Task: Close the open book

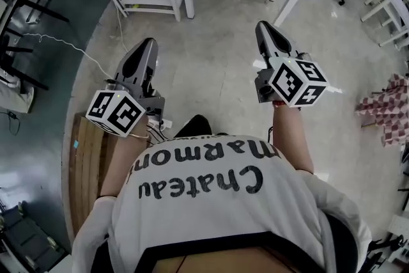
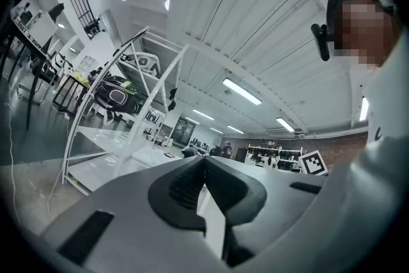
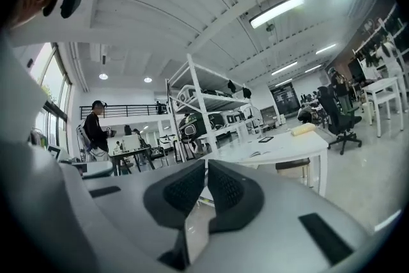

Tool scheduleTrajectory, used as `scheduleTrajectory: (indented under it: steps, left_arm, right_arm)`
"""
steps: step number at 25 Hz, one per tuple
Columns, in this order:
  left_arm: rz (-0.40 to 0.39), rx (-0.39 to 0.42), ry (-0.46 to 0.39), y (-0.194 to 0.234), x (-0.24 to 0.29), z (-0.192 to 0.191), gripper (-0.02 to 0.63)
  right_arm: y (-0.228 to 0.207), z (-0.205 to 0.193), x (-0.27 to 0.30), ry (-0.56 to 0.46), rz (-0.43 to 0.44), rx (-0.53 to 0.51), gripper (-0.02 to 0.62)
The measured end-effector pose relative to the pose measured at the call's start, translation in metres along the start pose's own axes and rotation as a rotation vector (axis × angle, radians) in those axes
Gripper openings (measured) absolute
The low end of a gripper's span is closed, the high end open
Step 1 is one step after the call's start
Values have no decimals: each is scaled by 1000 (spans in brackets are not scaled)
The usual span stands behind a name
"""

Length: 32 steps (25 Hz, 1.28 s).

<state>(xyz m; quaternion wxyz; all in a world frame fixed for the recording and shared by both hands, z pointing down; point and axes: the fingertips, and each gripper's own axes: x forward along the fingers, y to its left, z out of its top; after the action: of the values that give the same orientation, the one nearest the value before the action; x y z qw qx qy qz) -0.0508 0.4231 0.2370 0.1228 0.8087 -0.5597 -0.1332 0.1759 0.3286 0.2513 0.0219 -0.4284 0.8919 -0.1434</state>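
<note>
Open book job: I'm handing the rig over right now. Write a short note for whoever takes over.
Left gripper: shut, empty, held level above the floor.
Right gripper: shut, empty, also level.
Things: what looks like the open book lies on the white table ahead, well away from both grippers. It is too small in view to be sure.
Done: nothing; the book has not been touched.
Left: step up to the table, fold one side of the book over and press it shut.
</note>
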Motion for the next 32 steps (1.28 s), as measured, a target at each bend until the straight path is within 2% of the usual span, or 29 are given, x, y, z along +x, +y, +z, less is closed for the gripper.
scheduleTrajectory:
  steps: [3, 8, 13, 17, 21, 25, 28, 32]
  left_arm:
    - [18, -10, 0, 11, 1, -5, 23]
    - [2, -52, 6, 34, 18, -13, 23]
    - [-4, -94, 36, 79, 52, -14, 23]
    - [-1, -84, 67, 128, 84, -6, 23]
    - [-38, -60, 82, 178, 123, 16, 23]
    - [-82, -11, 76, 219, 158, 44, 23]
    - [-103, -3, 94, 245, 176, 52, 23]
    - [-113, -17, 109, 265, 189, 54, 23]
  right_arm:
    - [-2, -12, 6, 26, -10, 0, 32]
    - [-15, -29, 26, 84, -52, 37, 32]
    - [-29, -38, 77, 135, -98, 35, 32]
    - [-40, -40, 137, 162, -128, 37, 32]
    - [-37, -30, 202, 154, -149, 11, 32]
    - [-26, -4, 253, 87, -160, -11, 32]
    - [-17, 12, 274, 47, -176, -54, 32]
    - [-19, 16, 288, 70, -207, -86, 32]
